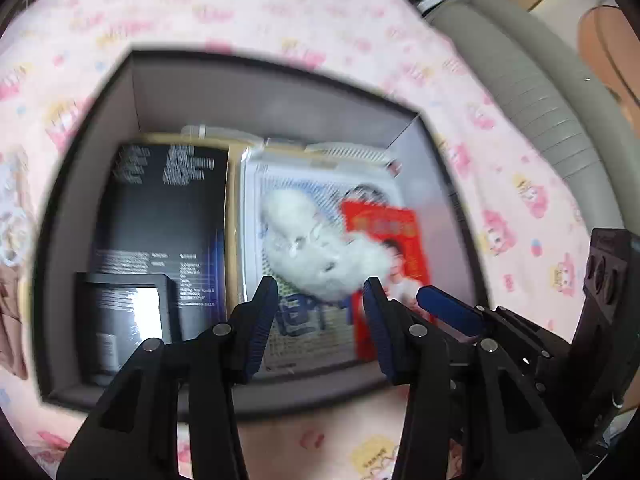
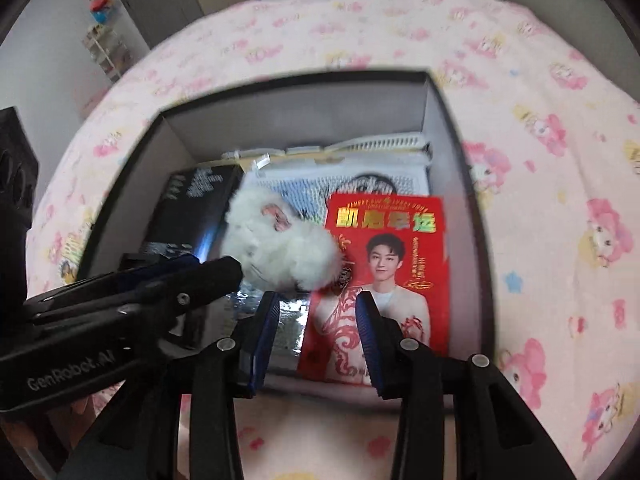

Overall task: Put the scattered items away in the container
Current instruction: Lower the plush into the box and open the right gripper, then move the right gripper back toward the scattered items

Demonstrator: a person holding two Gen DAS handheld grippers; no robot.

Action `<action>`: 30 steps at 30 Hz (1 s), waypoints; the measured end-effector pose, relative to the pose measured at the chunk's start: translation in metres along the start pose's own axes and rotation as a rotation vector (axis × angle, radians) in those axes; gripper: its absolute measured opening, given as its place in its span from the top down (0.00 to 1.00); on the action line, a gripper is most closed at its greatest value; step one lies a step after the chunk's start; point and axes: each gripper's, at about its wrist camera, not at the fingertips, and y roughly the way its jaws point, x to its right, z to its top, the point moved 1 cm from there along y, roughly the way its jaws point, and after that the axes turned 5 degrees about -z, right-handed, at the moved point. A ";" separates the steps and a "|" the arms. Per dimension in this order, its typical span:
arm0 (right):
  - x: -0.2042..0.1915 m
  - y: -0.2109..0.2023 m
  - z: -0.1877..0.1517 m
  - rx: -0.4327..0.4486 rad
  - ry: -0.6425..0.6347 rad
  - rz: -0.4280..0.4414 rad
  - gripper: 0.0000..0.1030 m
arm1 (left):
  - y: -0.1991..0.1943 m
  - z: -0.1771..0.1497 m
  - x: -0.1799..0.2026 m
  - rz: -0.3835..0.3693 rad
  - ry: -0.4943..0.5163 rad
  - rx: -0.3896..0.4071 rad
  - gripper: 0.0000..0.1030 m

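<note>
Sitting on a bed (image 2: 540,92) covered with a pink cartoon-print blanket (image 1: 280,12), an open box (image 1: 256,92) with dark rim and grey inner walls takes up the middle of both views. Against its left wall lies a black carton (image 1: 160,216) printed with small white text, and a smaller black packet (image 1: 124,320) rests in the near left corner, its shiny face catching the light. Right of the black carton lies a white, fine-gridded pack (image 1: 280,184) that reaches toward the far wall. On top of that pack sits a white fluffy toy (image 2: 280,248), near the middle of the box. Just right of the toy, along the right wall and reaching the near wall, lies a red card (image 2: 384,272) with gold lettering and a printed portrait; the toy's right edge overlaps the card's left side.

Above the near edge of the box hangs the left gripper (image 1: 320,292), its jaws part open with nothing between them; the toy lies beyond the tips, and whether they touch it I cannot tell. To its right the right gripper (image 2: 318,304) hangs over the near wall, jaws part open and empty, with the red card below and behind them. Both grippers point steeply down into the box, side by side.
</note>
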 end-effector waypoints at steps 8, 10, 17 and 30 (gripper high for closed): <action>-0.003 -0.073 -0.022 0.179 0.083 -0.068 0.48 | -0.066 -0.021 0.034 0.030 0.114 0.153 0.48; -0.005 -0.086 -0.028 0.190 0.100 -0.073 0.47 | -0.081 -0.027 0.039 0.022 0.134 0.169 0.46; -0.015 -0.125 -0.053 0.237 0.128 -0.107 0.46 | -0.126 -0.050 0.049 0.033 0.162 0.230 0.44; -0.060 -0.163 -0.073 0.298 0.089 -0.084 0.46 | -0.178 -0.079 0.028 0.030 0.155 0.270 0.44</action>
